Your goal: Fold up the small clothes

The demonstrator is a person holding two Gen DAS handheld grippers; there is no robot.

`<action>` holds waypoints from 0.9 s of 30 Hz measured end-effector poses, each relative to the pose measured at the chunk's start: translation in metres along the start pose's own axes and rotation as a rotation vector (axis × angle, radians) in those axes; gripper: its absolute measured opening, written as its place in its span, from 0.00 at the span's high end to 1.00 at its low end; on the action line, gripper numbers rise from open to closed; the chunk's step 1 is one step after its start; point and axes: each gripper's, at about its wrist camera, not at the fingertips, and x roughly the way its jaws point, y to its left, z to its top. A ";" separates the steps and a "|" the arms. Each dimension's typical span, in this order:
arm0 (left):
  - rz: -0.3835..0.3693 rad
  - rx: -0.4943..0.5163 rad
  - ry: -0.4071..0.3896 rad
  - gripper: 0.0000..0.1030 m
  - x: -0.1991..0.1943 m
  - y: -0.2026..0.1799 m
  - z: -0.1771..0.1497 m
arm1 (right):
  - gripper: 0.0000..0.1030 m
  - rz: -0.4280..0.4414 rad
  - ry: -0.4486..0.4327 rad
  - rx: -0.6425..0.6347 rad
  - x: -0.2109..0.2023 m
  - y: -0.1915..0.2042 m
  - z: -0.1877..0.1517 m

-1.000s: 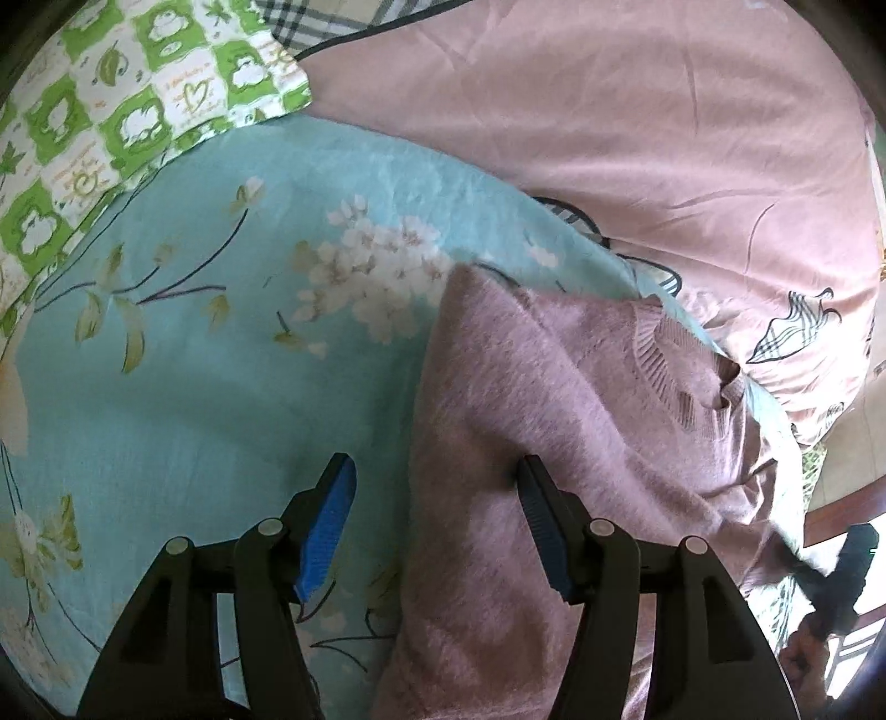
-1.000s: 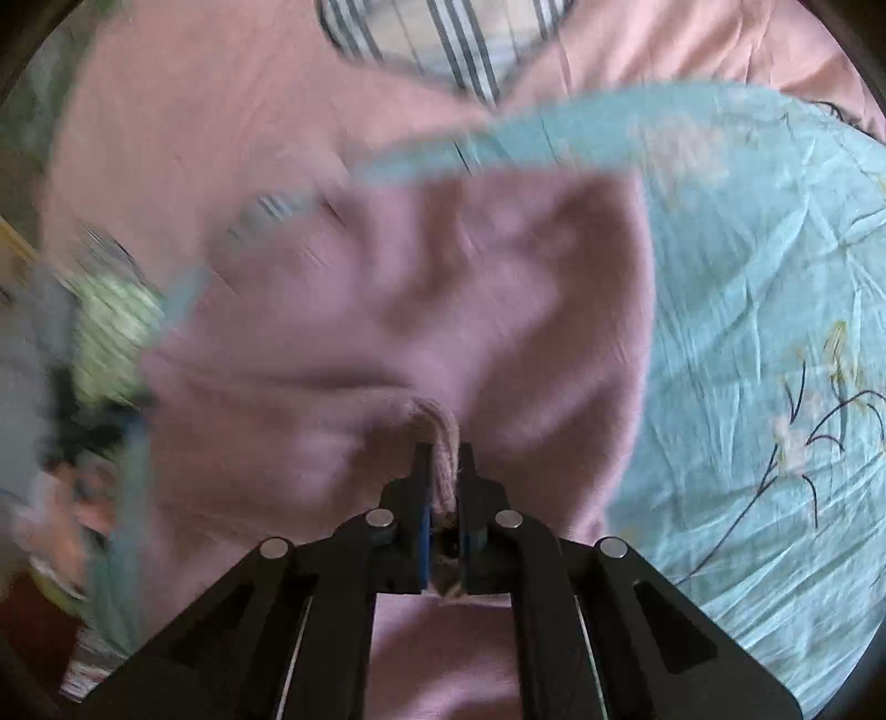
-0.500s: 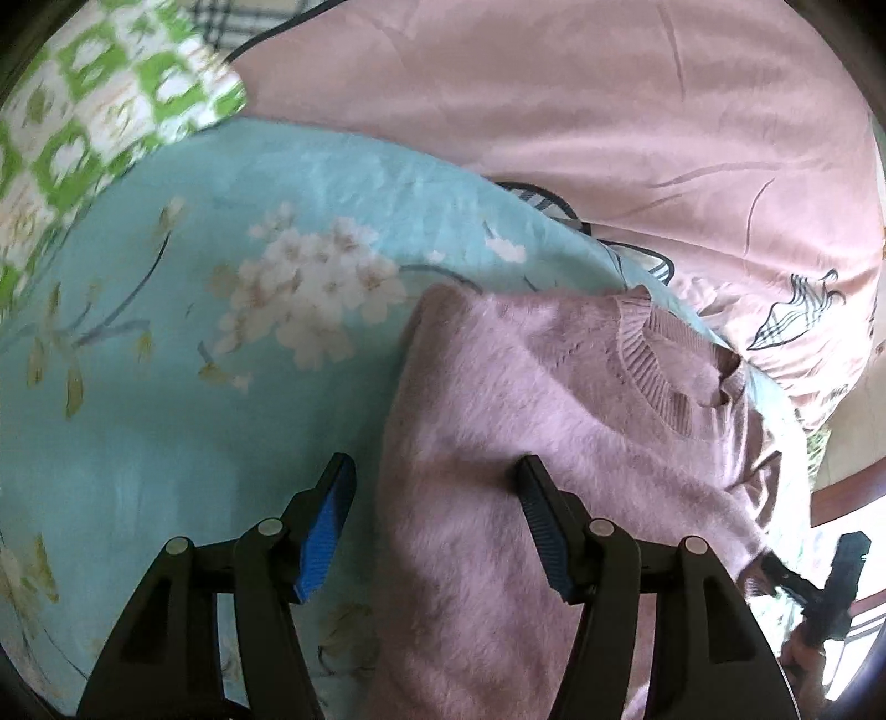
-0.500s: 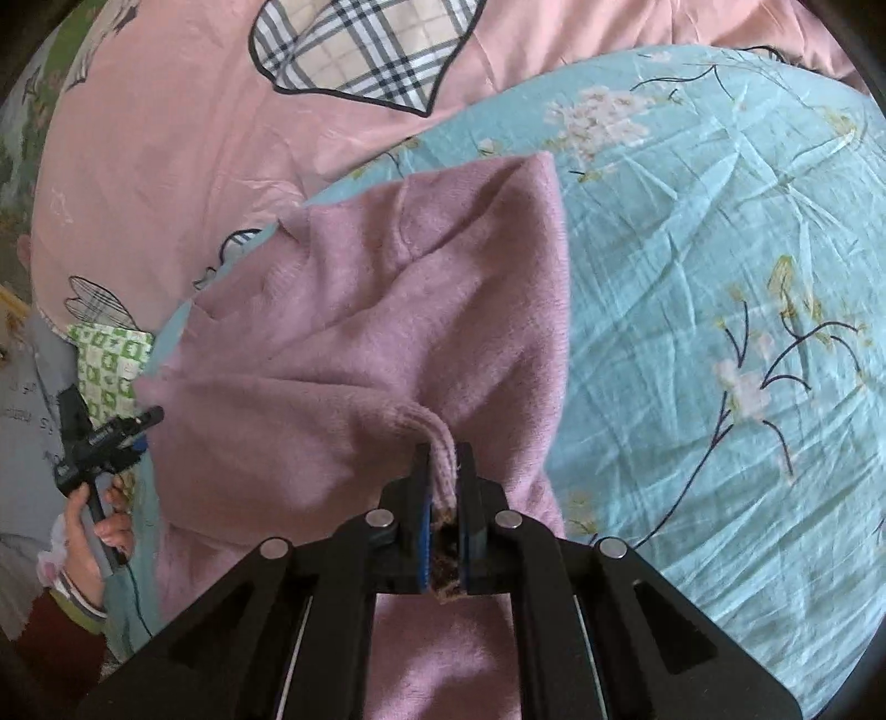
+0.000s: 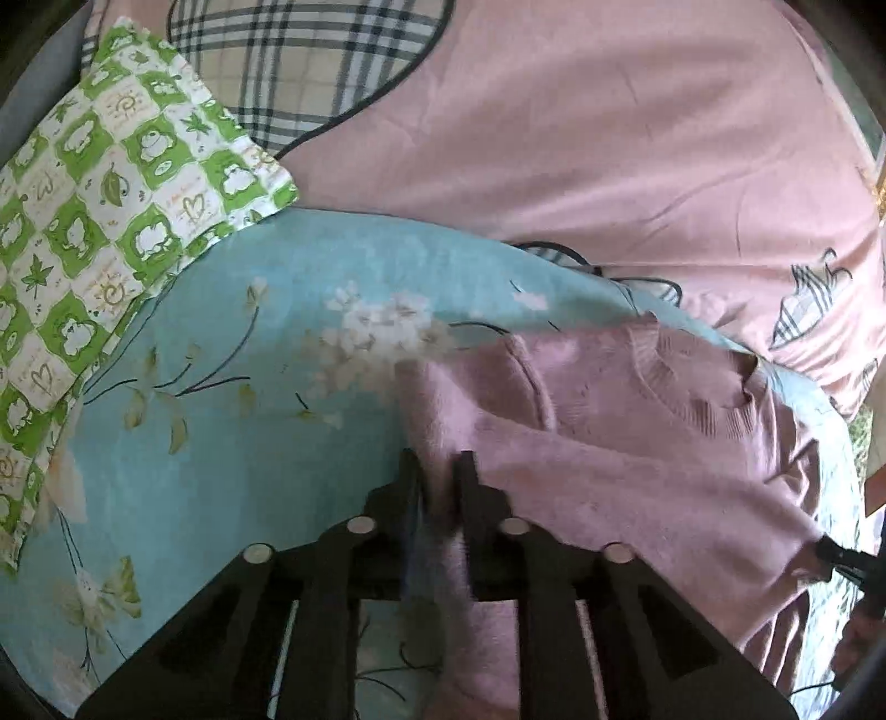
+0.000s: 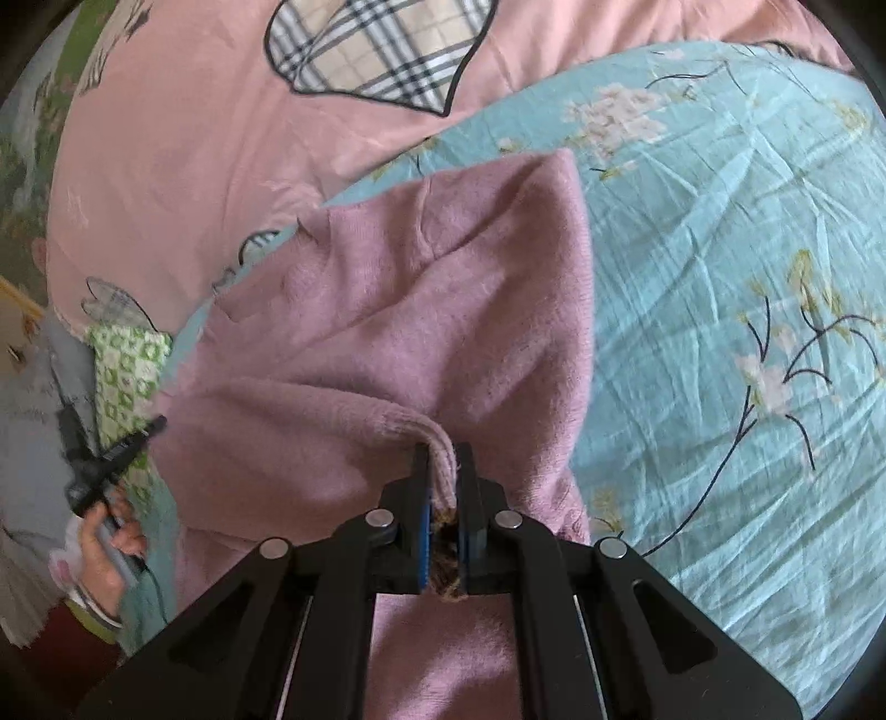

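Note:
A small mauve knit sweater (image 5: pixel 637 443) lies on a light blue floral sheet (image 5: pixel 249 387), its ribbed collar toward the far right. My left gripper (image 5: pixel 440 471) is shut on the sweater's left edge. In the right wrist view the same sweater (image 6: pixel 415 332) is partly folded over itself. My right gripper (image 6: pixel 443 465) is shut on a lifted fold of its edge, holding it above the rest of the garment.
A pink bedcover with a plaid heart patch (image 6: pixel 382 50) lies beyond the blue sheet (image 6: pixel 720 277). A green and white checked cloth (image 5: pixel 111 194) sits at the far left. The left gripper and the hand holding it (image 6: pixel 105 471) show at the right wrist view's left.
My left gripper has closed on the sweater's left edge; it was open around it before. My right gripper stays shut on its fold, and the sweater has been drawn up slightly.

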 end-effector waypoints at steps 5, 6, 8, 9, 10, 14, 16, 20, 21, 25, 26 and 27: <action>0.036 0.022 0.023 0.84 0.008 0.004 0.004 | 0.93 -0.039 0.010 -0.022 0.000 0.000 0.005; 0.041 0.027 0.042 0.83 0.010 0.004 0.003 | 0.93 -0.049 0.014 -0.026 0.002 0.001 0.007; 0.026 0.015 0.052 0.80 0.006 0.006 0.001 | 0.93 -0.080 0.028 -0.044 0.010 0.002 0.011; 0.011 0.008 0.049 0.77 0.000 0.006 -0.002 | 0.92 -0.096 0.041 -0.043 0.015 0.001 0.012; 0.002 0.006 0.047 0.74 -0.005 0.006 -0.005 | 0.91 -0.110 0.057 -0.033 0.020 -0.002 0.013; -0.035 0.060 0.056 0.59 -0.035 -0.005 -0.036 | 0.74 -0.105 0.041 0.004 0.015 -0.005 0.011; -0.046 0.100 0.077 0.51 -0.044 -0.013 -0.054 | 0.67 -0.097 0.009 0.017 0.003 -0.005 0.006; 0.017 0.232 0.141 0.49 -0.046 -0.033 -0.095 | 0.66 -0.133 -0.061 -0.011 -0.017 0.000 -0.009; 0.029 0.241 0.158 0.49 -0.046 -0.034 -0.103 | 0.66 -0.131 -0.069 -0.022 -0.020 0.002 -0.013; 0.022 0.179 0.186 0.49 -0.056 -0.025 -0.122 | 0.66 -0.091 -0.039 -0.039 -0.029 0.007 -0.032; 0.017 0.164 0.190 0.48 -0.063 -0.020 -0.129 | 0.66 -0.084 -0.030 -0.048 -0.034 0.009 -0.039; 0.017 0.159 0.192 0.48 -0.067 -0.019 -0.132 | 0.66 -0.079 -0.024 -0.055 -0.037 0.011 -0.045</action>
